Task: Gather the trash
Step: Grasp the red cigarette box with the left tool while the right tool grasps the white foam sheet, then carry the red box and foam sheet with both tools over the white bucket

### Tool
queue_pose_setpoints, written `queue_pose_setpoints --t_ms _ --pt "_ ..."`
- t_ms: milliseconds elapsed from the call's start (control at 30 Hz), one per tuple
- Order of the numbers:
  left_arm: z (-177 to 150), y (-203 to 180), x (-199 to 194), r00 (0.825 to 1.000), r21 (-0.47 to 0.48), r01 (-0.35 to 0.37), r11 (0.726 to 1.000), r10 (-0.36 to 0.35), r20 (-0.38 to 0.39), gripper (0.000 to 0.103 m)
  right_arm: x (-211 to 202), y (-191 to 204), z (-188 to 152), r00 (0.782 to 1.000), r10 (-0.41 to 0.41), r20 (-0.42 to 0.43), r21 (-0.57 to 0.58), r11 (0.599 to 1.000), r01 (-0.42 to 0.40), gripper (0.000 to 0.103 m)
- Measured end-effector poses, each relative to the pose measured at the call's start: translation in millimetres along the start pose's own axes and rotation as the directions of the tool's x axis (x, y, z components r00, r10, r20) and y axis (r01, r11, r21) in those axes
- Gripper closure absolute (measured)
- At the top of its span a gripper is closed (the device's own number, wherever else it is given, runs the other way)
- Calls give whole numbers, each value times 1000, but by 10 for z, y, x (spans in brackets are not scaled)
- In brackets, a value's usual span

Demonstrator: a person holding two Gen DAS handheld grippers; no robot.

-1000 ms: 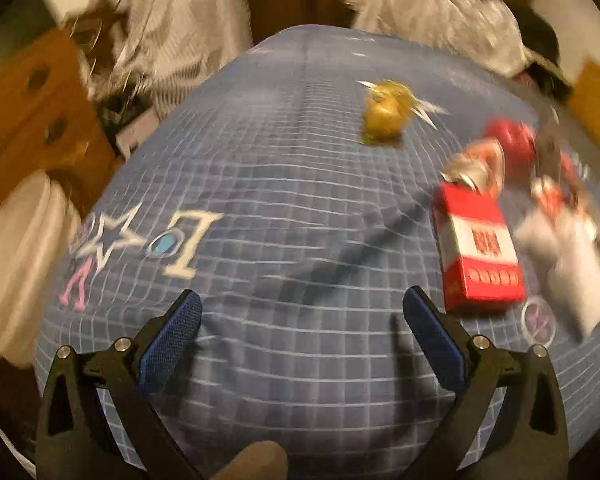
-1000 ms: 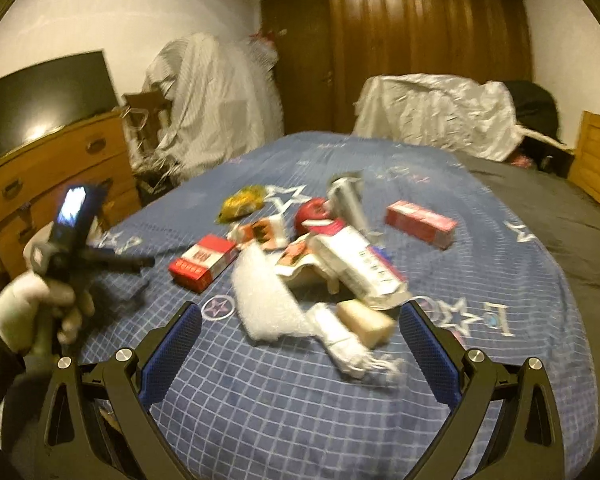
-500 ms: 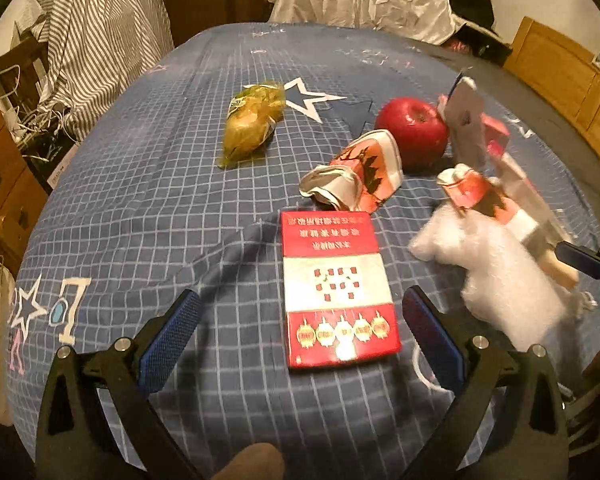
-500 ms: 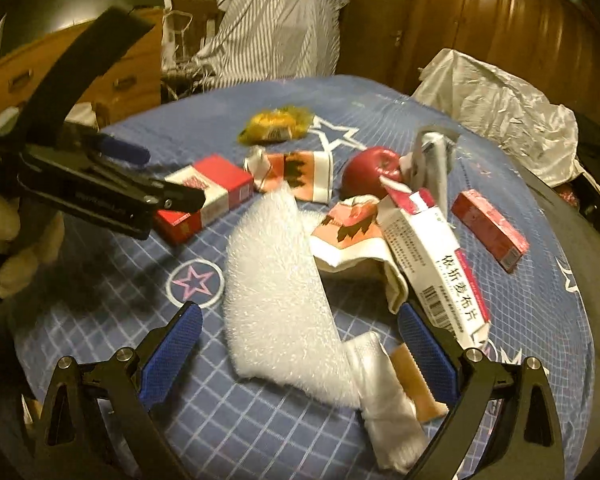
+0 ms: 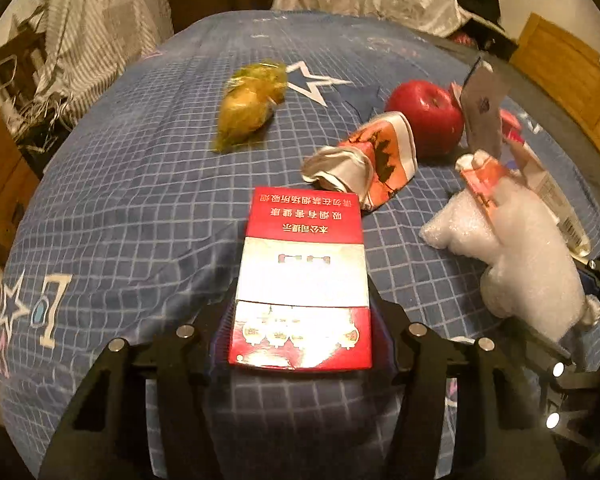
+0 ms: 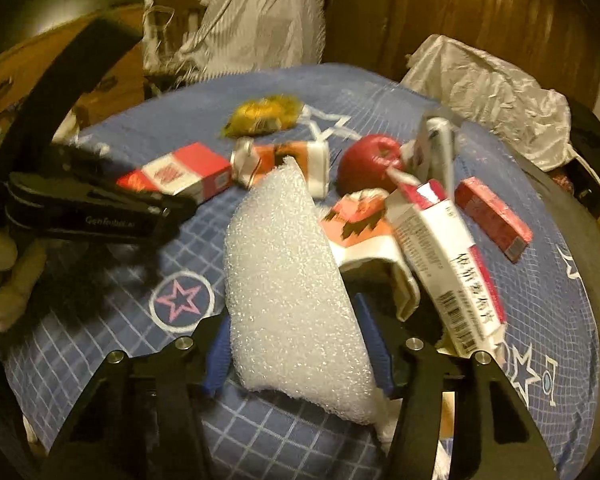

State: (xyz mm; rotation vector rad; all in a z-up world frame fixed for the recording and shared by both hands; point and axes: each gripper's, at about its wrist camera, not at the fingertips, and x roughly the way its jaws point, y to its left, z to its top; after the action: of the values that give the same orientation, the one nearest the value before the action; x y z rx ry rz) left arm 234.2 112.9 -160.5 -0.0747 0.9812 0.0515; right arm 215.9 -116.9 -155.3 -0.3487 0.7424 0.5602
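Note:
Trash lies on a bed with a blue checked sheet [image 5: 140, 200]. A red-and-white cigarette pack [image 5: 302, 248] sits between the fingers of my left gripper [image 5: 300, 312]. Its jaws are closing and the fingers lie against the pack's sides. In the right wrist view the same gripper [image 6: 176, 206] reaches the pack [image 6: 176, 172] from the left. My right gripper [image 6: 296, 352] has a white foam sheet [image 6: 288, 264] between its blue pads. Its jaws are closing too, and the pads touch the foam. The near ends of both items hide the pad faces.
A yellow wrapper [image 5: 252, 104], a red apple [image 5: 428, 116] and a crumpled orange-and-white wrapper [image 5: 372, 156] lie farther back. A white-and-red carton [image 6: 444, 256] and a small red box [image 6: 492, 216] lie right of the foam. A wooden dresser [image 6: 112, 80] stands left.
Both grippers came down and forward onto the trash pile. Their jaws went from wide open to narrowed, the left around the cigarette pack and the right around the foam sheet.

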Motion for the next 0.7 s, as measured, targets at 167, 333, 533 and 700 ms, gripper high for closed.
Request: queue_pose_setpoints --t_ms 167,333,533,700 --pt "-154 -17 -364 995 -26 -19 999 21 93 49 -492 -8 -73 992 -18 123 85 996 7 46" --pt "-318 -274 -929 969 13 -36 999 31 246 49 -1067 -79 -145 967 -80 243 165 985 40 46" --pt "-502 -606 -1556 906 36 -42 998 22 423 49 -1768 -231 -290 907 -210 364 286 952 106 46" --pt "-550 -751 -1775 864 22 -45 999 28 502 49 -2114 -292 -508 873 -285 396 337 929 151 45"
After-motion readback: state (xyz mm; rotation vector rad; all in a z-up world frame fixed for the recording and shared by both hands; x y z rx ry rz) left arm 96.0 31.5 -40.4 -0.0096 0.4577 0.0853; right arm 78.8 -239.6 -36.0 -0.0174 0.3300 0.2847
